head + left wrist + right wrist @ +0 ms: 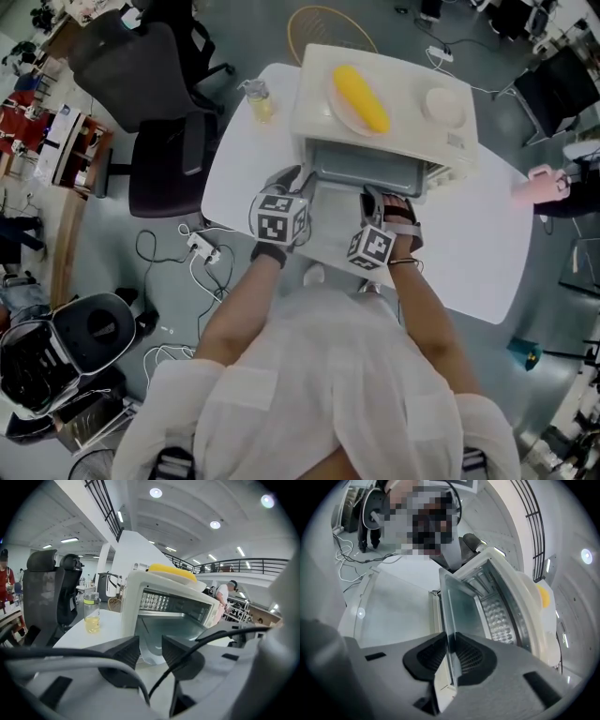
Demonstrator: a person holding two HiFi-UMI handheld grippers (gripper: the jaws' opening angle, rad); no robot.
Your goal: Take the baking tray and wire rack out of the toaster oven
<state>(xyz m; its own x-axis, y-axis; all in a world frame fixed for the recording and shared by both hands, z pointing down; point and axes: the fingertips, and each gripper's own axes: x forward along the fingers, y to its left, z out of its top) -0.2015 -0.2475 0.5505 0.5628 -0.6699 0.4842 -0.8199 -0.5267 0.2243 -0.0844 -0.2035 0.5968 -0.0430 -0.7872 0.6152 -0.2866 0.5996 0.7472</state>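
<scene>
The cream toaster oven (pixel 384 122) stands on the white table (pixel 469 253) with its front open toward me. A grey metal baking tray (pixel 361 173) sticks out of the opening. My right gripper (pixel 377 204) is shut on the tray's near rim; in the right gripper view the thin sheet (pixel 454 616) runs edge-on between the pads of that gripper (pixel 449 656). My left gripper (pixel 284 185) hovers by the tray's left corner, jaws open, nothing between them. In the left gripper view that gripper (pixel 151 652) faces the shiny oven cavity (pixel 173 620). I cannot make out the wire rack.
A plate with a yellow corn cob (pixel 361 96) and a white dish (pixel 443 105) sit on the oven's top. A bottle of yellow liquid (pixel 258 98) stands at the table's left edge, black office chairs (pixel 164 131) beyond it. A pink object (pixel 539 183) lies far right.
</scene>
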